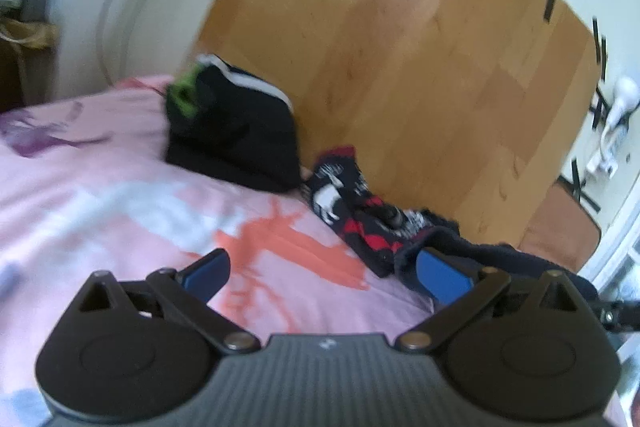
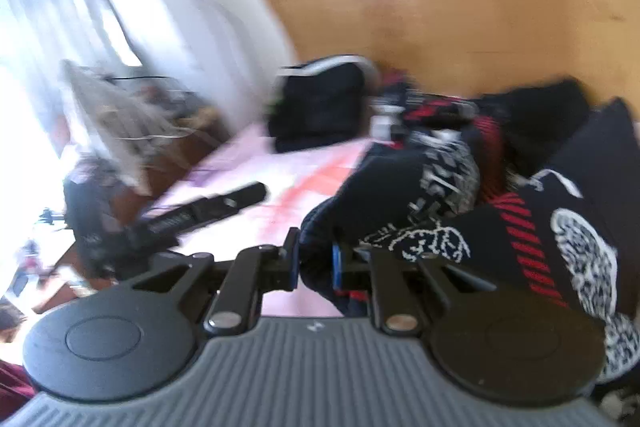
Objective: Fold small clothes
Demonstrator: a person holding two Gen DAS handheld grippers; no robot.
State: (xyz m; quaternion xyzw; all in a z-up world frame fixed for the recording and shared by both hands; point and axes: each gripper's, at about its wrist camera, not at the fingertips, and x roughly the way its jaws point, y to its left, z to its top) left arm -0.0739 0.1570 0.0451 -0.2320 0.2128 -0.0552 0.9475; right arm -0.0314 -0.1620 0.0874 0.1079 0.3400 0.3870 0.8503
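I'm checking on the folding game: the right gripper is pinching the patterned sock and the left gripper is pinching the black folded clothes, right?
Not quite. The left wrist view shows the left gripper open, holding nothing; the black folded clothes lie apart on the bed. The right gripper does pinch the patterned sock.

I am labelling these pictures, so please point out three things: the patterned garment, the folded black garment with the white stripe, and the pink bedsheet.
patterned garment (image 2: 384, 187): right wrist view, dark fabric above the jaws.
folded black garment (image 1: 236, 131): left wrist view, its front face.
pink bedsheet (image 1: 100, 187): left wrist view, bare stretch.
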